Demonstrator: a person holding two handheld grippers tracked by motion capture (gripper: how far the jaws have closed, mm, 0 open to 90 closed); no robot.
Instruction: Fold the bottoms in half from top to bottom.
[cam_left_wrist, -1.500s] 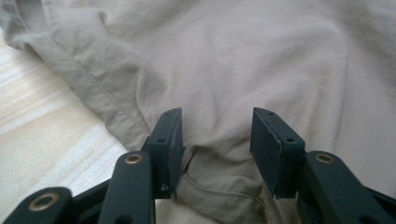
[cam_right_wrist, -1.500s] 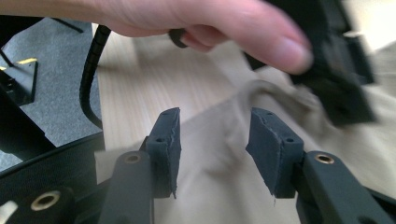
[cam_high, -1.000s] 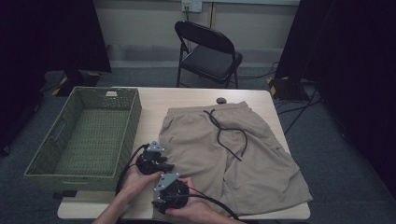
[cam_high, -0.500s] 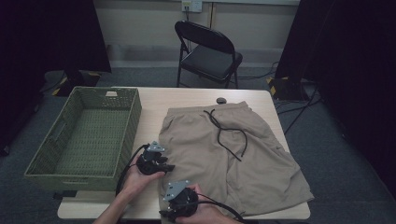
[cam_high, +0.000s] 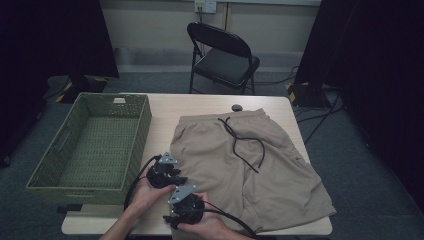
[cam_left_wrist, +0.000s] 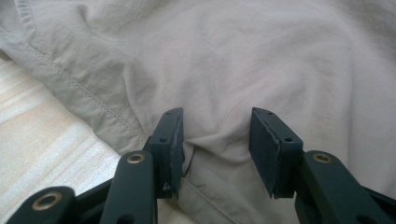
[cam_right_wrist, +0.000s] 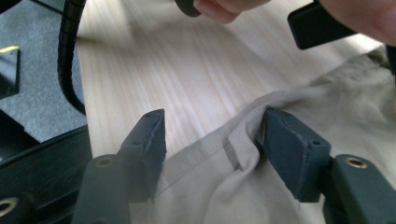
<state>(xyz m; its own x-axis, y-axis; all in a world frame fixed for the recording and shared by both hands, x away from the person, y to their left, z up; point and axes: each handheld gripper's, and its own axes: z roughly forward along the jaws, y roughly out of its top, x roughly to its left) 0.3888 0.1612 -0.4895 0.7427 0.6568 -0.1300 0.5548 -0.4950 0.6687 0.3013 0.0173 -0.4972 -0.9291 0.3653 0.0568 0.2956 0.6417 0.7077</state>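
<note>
So there's a green woven rectangular basket on the left part of the pale wooden surface, and nothing lies in it, just the bare woven floor. Right of it, a pair of beige cotton shorts with a black drawstring is spread flat, waistband at the far side, legs toward the near edge. Both tongs work at the near left hem of the shorts. The left tongs have just been closing, with a raised fold of fabric between the jaws; one pad touches it, the other stands off, so nothing is clamped. The right tongs are parted too, straddling the hem edge, with cloth bunched against one pad.
</note>
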